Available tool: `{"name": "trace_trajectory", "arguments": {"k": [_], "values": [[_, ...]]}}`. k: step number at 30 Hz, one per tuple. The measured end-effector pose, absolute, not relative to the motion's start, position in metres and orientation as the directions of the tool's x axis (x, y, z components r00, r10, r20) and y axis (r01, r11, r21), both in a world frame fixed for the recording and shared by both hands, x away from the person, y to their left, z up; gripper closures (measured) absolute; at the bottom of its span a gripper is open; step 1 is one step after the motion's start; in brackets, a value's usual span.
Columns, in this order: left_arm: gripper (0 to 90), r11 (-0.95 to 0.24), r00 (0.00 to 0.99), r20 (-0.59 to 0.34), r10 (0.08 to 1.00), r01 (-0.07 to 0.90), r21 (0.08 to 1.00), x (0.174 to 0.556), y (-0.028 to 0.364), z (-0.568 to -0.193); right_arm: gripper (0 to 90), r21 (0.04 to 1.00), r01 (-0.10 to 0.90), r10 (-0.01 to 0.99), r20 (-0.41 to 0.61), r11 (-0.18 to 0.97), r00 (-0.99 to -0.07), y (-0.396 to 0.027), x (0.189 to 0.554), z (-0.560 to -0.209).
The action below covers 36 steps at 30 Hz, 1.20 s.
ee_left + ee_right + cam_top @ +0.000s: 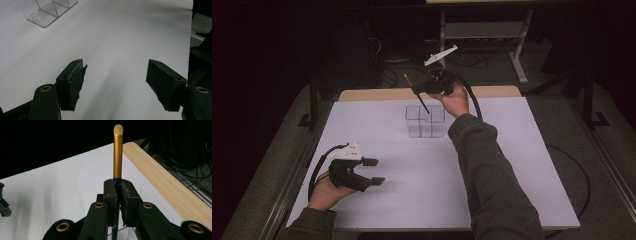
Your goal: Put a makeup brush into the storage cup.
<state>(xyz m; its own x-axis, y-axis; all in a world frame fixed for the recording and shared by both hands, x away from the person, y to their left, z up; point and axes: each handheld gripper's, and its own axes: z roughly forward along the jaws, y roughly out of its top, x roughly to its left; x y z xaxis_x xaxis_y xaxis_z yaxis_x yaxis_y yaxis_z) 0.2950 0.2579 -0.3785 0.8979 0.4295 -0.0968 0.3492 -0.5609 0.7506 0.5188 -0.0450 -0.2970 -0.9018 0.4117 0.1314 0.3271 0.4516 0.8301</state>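
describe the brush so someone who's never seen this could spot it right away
On the white table, find the clear divided organizer near the far edge. Just above it, the right gripper is shut on a slim makeup brush: dark handle, gold ferrule, pale bristle tip, tilted, its lower end dipping into the organizer.

On the table (492,190) the divided holder (425,121) stands at upper centre, the brush (417,94) slanting above it with its lower end over a rear compartment, the right hand-held gripper (416,90) behind it, the left hand-held gripper (373,171) at lower left
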Motion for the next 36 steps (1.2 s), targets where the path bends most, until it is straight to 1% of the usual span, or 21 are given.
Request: {"name": "trace_trajectory", "arguments": {"k": [9, 11, 19, 20, 36], "values": [[29.8, -0.555, 0.896, -0.104, 0.432, 0.355, 0.752, 0.295, 0.257, -0.38, 82.8, 0.83, 0.326, 0.421, 0.123, 0.452, -0.899, -0.046, 0.521, -0.3], [29.7, -0.556, 0.896, -0.103, 0.431, 0.354, 0.752, 0.295, 0.257, -0.38, 82.8, 0.828, 0.345, 0.432, 0.141, 0.441, -0.891, -0.046, 0.52, -0.3], [29.6, -0.554, 0.896, -0.108, 0.432, 0.357, 0.752, 0.295, 0.258, -0.38, 82.8, 0.832, 0.353, 0.441, 0.149, 0.428, -0.885, -0.048, 0.522, -0.307], [29.6, -0.559, 0.9, -0.099, 0.424, 0.346, 0.753, 0.295, 0.258, -0.38, 82.8, 0.832, 0.357, 0.441, 0.154, 0.424, -0.884, -0.048, 0.522, -0.307], [29.6, -0.554, 0.897, -0.107, 0.429, 0.355, 0.753, 0.295, 0.258, -0.381, 82.8, 0.84, 0.356, 0.452, 0.153, 0.409, -0.879, -0.05, 0.522, -0.315]]}}
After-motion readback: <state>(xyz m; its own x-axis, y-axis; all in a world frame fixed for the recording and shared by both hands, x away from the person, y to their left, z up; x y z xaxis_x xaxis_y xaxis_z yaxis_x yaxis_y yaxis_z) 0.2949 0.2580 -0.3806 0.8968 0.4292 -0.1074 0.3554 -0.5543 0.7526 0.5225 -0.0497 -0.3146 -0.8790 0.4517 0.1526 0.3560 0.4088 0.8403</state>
